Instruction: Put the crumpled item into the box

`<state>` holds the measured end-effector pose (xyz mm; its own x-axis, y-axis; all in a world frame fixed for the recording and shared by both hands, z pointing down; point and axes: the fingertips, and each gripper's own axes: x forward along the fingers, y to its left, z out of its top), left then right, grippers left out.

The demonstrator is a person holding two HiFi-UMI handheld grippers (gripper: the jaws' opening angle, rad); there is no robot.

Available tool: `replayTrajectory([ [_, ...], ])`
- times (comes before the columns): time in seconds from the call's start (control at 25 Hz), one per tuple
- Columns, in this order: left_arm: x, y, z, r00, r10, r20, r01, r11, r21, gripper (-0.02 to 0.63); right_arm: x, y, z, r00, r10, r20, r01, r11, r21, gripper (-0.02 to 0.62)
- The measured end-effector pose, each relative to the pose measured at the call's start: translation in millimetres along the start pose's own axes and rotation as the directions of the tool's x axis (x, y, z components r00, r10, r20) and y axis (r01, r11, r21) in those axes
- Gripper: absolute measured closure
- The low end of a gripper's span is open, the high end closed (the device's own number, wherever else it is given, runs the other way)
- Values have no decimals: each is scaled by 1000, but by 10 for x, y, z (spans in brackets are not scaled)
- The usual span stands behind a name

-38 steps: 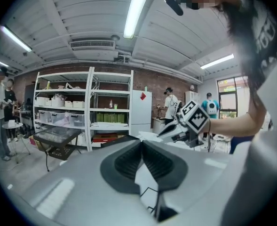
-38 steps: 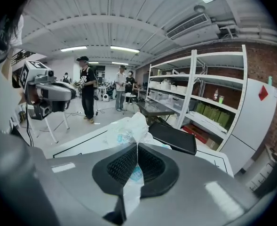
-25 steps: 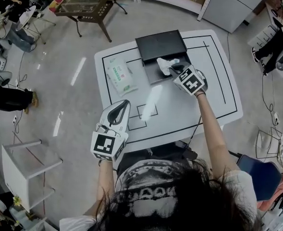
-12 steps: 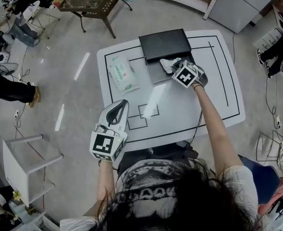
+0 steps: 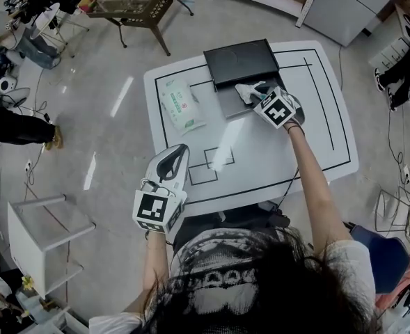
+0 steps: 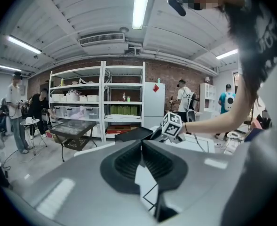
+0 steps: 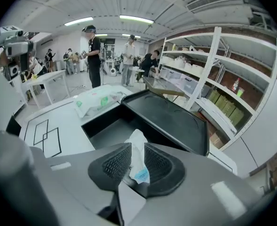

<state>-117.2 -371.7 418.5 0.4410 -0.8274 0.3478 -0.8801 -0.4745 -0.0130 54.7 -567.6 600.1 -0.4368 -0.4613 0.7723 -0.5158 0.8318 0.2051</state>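
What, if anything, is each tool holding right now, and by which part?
The right tool pinches the crumpled tissue by one end; the left tool holds nothing.

Dark hair [image 5: 274,280], pale patterned short-sleeved shirt [image 5: 205,256]

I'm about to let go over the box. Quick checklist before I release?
1. Crumpled white tissue clamped in right gripper: ok.
2. Black rectangular box open, lid swung back: ok.
3. Tissue over the box's opening, per head view: ok.
4. Box floor free of obstructions: cannot tell, near part hidden behind the gripper.
5. Left gripper shut, empty, away from the box: ok.
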Motion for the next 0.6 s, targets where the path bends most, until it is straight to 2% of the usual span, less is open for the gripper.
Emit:
replayTrajectory([
  [0.16,-97,27,-33,1000,6,3,-6,1000,-3,606,-350,94,188,992,-42,121,33,997,75,514],
  [0.36,-208,-6,-50,1000,-13,12,13,1000,2,606,-861,302,351,962,-104,252,57,981,186,523],
  [0.6,-377,-142,-86,998,-62,25,61,998,18,606,-1404,747,349,932,-155,328,62,959,276,526],
])
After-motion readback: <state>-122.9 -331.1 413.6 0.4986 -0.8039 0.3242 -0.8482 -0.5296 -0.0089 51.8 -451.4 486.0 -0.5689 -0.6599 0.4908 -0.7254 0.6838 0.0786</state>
